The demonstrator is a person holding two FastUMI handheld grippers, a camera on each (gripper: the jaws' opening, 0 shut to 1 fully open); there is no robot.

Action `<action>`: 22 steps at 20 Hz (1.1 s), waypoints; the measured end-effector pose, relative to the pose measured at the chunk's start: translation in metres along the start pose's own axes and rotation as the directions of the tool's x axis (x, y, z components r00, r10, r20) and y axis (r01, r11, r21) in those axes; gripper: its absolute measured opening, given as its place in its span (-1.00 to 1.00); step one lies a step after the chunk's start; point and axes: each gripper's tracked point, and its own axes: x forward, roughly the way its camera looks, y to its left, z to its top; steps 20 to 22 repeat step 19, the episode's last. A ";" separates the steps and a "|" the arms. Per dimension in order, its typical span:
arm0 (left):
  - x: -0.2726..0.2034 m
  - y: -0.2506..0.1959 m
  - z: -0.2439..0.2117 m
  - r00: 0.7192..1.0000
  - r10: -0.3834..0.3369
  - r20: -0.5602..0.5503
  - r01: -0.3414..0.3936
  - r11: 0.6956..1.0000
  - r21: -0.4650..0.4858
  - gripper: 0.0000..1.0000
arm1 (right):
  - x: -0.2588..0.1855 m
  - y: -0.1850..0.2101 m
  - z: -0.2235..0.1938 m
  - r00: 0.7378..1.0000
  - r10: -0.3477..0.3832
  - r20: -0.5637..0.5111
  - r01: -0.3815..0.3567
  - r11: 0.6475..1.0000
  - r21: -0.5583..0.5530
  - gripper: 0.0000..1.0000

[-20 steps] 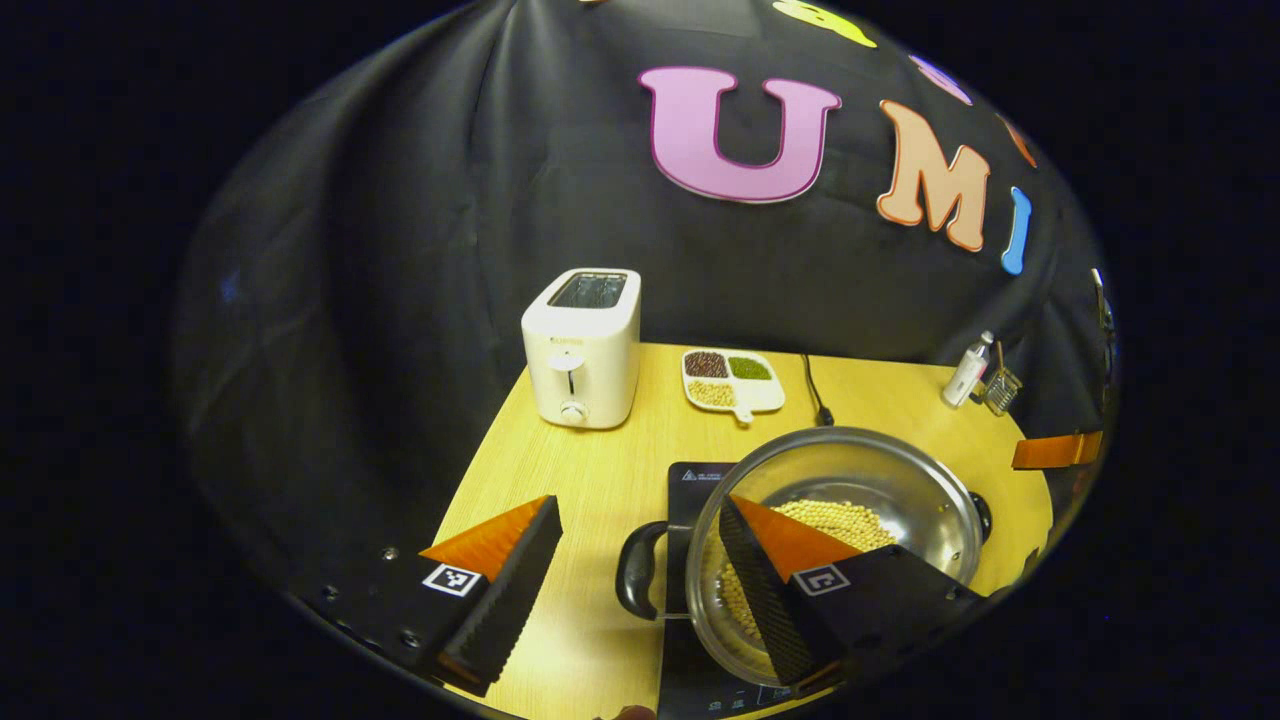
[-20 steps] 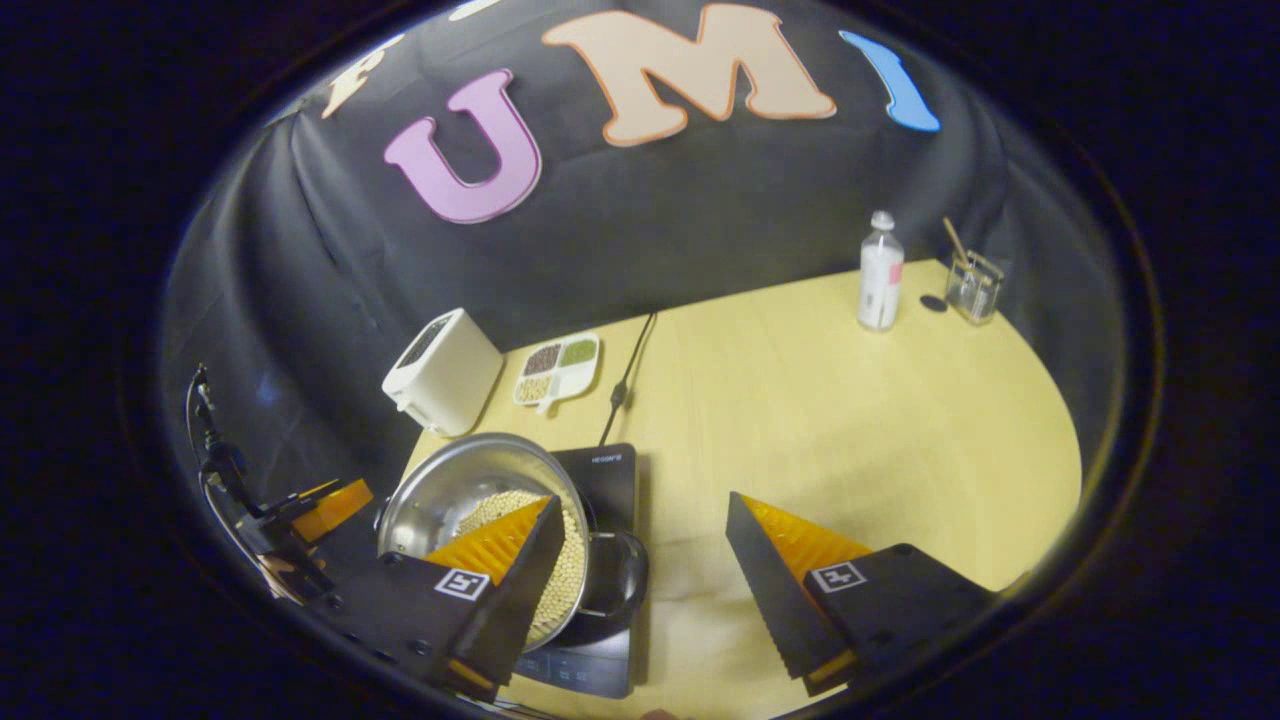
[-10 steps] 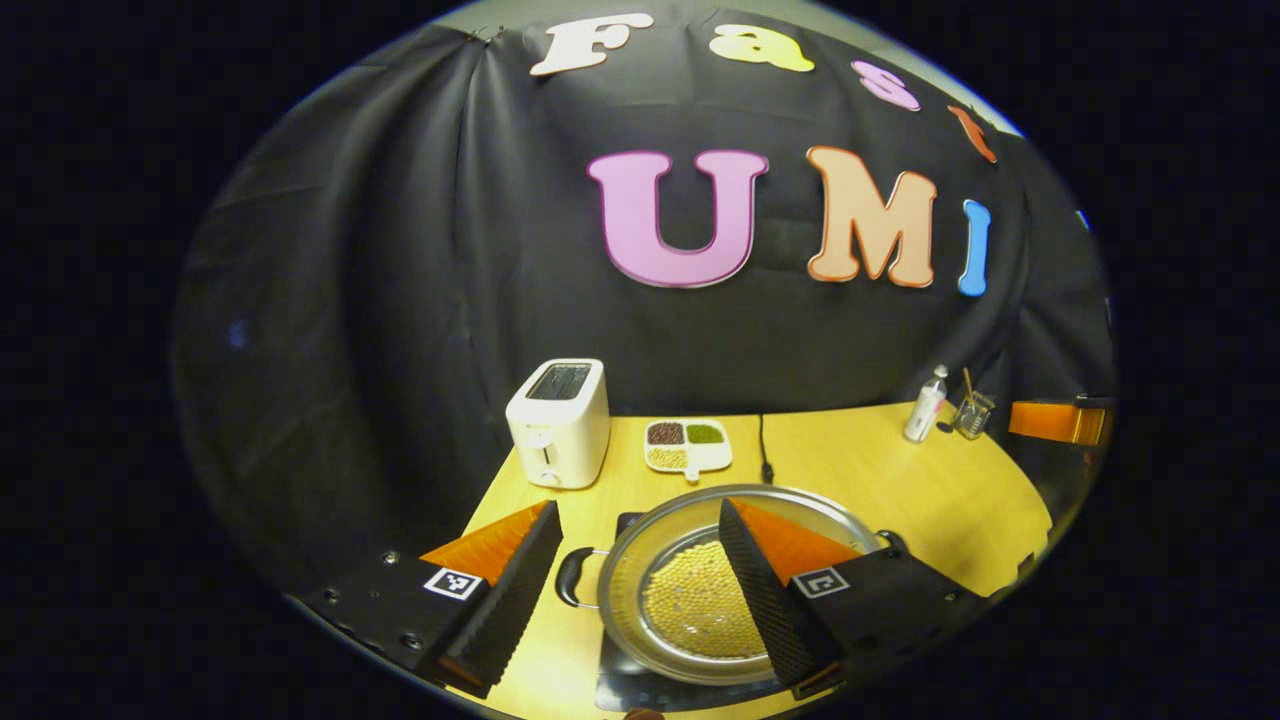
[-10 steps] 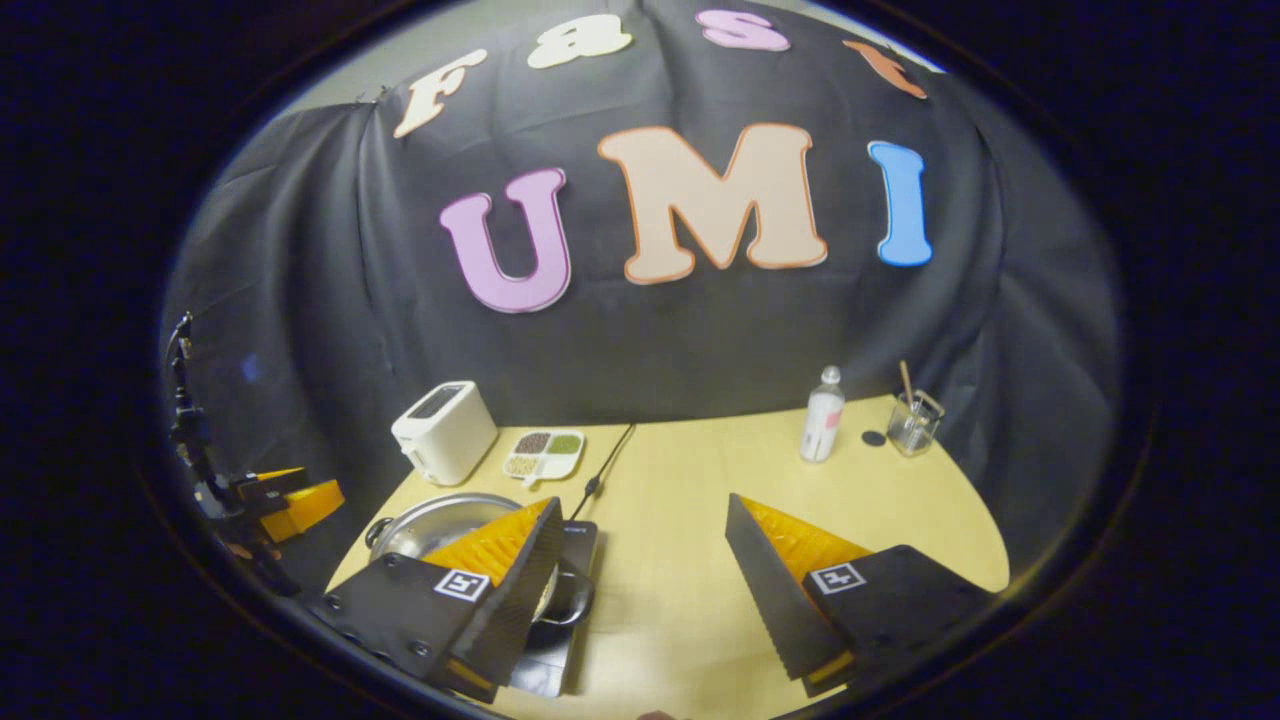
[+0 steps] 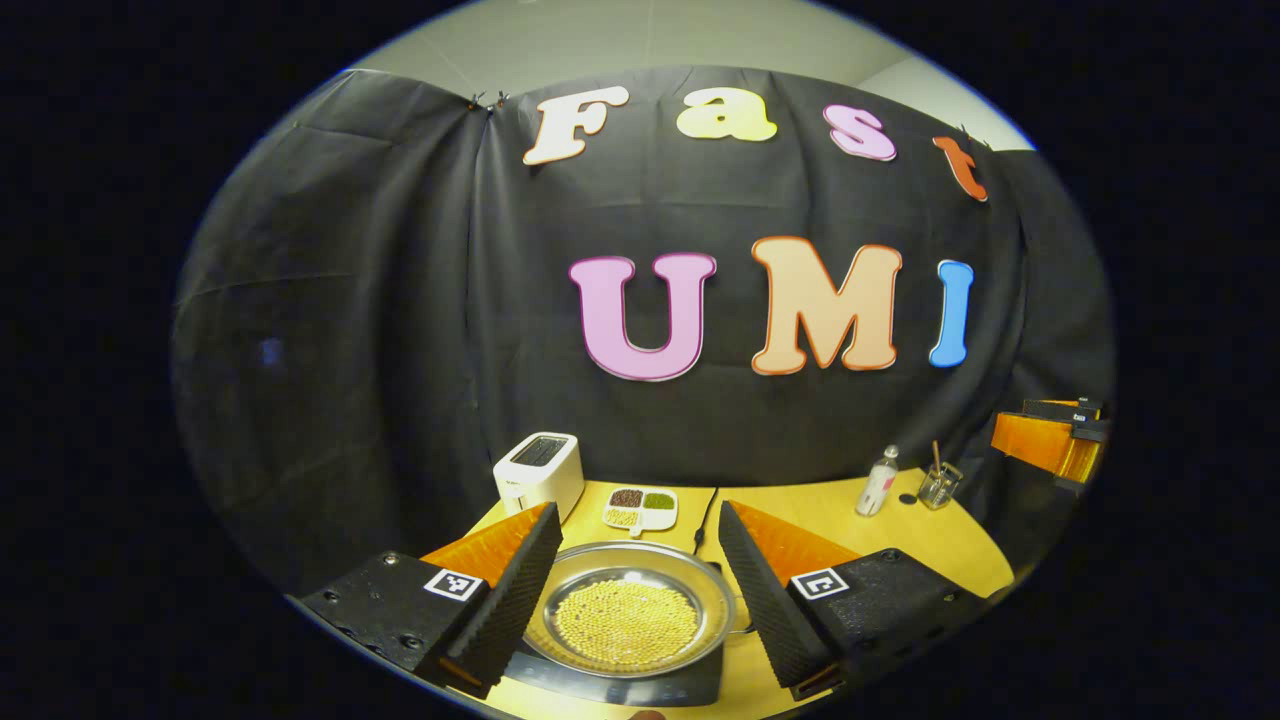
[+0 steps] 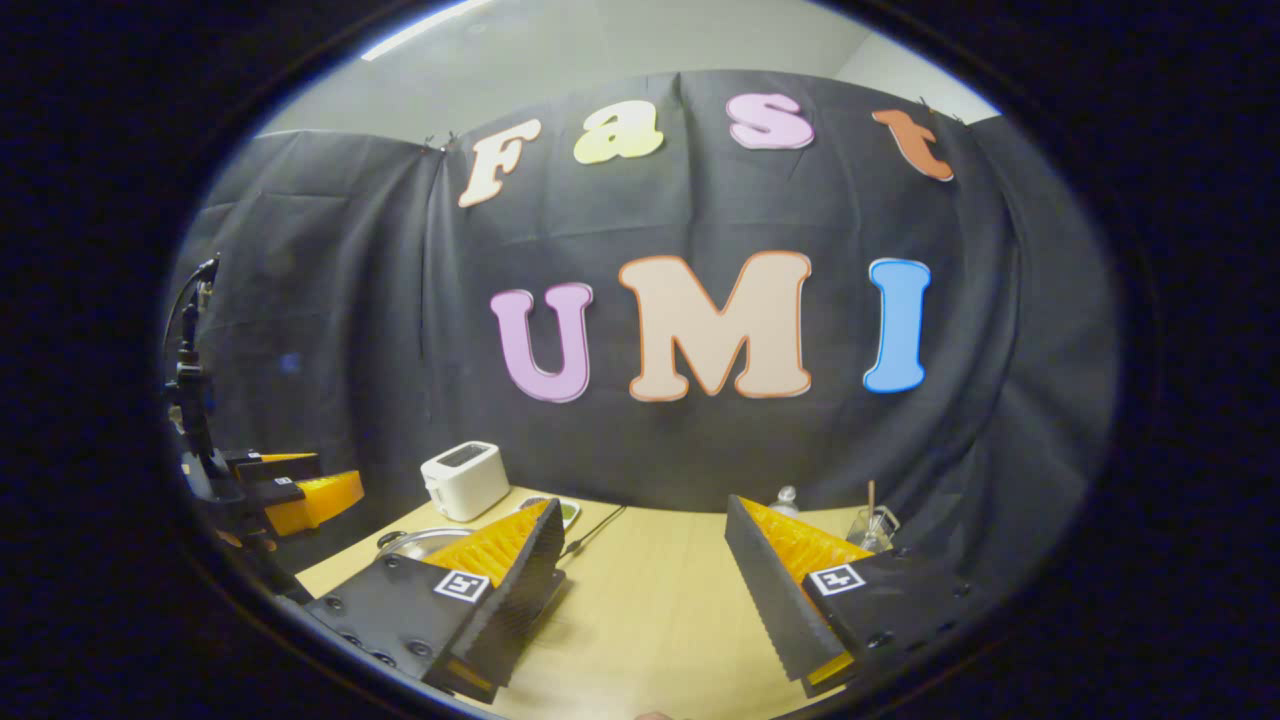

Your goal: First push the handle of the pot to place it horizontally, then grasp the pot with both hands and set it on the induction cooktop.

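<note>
So we had the pot [image 5: 628,620] sitting on the induction cooktop [image 5: 640,685], beans inside, near the front of the tabletop [image 5: 830,515]. Our left gripper [image 5: 635,580] hung above it with its jaws wide apart, touching nothing (the pot showed right in the gap between them). Our right gripper [image 6: 645,575] was off over bare wood, jaws apart too and holding nothing. Behind the pot we could see the toaster [image 5: 538,475], the sectioned dish [image 5: 640,507], a bottle [image 5: 878,481] and a glass [image 5: 937,484].
</note>
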 end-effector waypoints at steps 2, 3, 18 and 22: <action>-0.011 -0.024 0.014 0.999 0.011 0.040 -0.011 1.000 -0.003 0.93 | -0.025 -0.020 0.015 0.999 0.001 0.053 -0.001 1.000 0.008 0.84; -0.016 -0.035 0.019 0.998 0.016 0.056 -0.016 1.000 -0.003 0.92 | -0.036 -0.029 0.019 0.998 0.002 0.070 -0.003 1.000 0.017 0.84; -0.040 -0.132 0.036 0.990 -0.023 0.140 0.022 1.000 0.008 0.86 | -0.123 -0.137 0.039 0.974 -0.120 0.190 0.116 0.993 0.035 0.84; -0.037 -0.132 0.036 0.989 -0.024 0.143 0.022 1.000 0.016 0.92 | -0.123 -0.141 0.040 0.973 -0.131 0.190 0.127 0.991 0.033 0.84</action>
